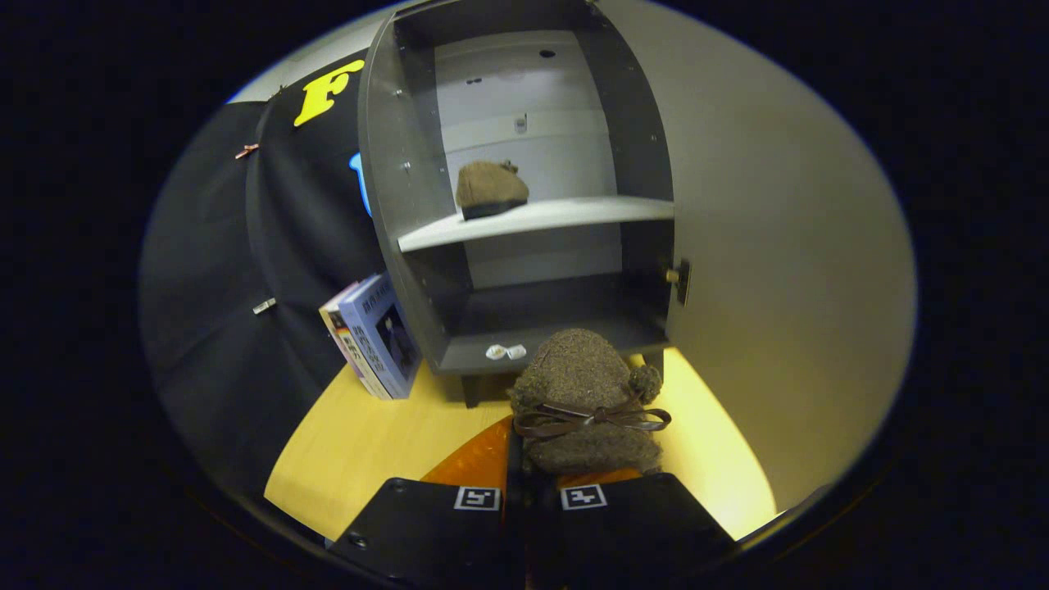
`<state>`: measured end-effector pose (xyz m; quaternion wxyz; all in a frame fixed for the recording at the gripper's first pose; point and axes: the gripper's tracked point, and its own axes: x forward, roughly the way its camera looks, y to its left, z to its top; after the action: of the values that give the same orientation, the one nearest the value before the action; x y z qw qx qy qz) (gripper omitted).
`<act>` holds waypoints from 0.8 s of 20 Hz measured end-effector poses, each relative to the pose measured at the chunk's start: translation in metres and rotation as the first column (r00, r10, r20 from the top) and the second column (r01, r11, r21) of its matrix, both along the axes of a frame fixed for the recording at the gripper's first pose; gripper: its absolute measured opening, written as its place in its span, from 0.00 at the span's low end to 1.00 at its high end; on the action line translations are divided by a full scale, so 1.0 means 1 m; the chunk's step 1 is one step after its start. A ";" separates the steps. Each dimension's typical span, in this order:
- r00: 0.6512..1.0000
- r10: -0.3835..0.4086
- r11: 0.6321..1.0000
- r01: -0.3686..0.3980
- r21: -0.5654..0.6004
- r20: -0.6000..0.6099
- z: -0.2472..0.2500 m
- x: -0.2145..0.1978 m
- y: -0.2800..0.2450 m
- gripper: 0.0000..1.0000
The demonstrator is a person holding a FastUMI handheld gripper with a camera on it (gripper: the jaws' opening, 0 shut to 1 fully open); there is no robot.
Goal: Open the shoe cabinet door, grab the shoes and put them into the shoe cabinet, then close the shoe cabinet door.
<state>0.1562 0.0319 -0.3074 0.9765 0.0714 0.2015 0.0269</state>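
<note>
A fuzzy brown shoe [586, 401] with a dark ribbon bow sits clamped between the fingers of my gripper [529, 483], its toe pointing ahead. Just beyond it stands the shoe cabinet [393, 205], its door [778, 246] swung wide to the right. A matching shoe [489, 188] rests on the middle shelf [574, 215]. Two small white objects [506, 352] lie on the bottom shelf. Books [373, 336] lean against the cabinet's left side.

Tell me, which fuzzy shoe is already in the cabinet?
The shoe on the shelf, up inside the open cabinet. The other shoe, with the bow on top, is clamped in the gripper, in front of the cabinet.
</note>
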 end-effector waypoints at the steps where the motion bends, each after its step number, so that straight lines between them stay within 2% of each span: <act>1: 1.000 0.004 1.000 -0.004 0.006 0.008 0.022 0.004 0.000 0.12; 8: 0.997 -0.002 1.000 0.002 -0.007 0.073 0.127 0.046 -0.006 0.12; 11: 0.999 -0.009 1.000 0.008 0.021 0.038 0.145 0.083 -0.005 0.12; 16: 0.998 -0.030 0.999 0.029 0.012 0.051 0.173 0.163 -0.011 0.12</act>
<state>0.3193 0.0205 -0.1345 0.9812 0.0790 0.1752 0.0153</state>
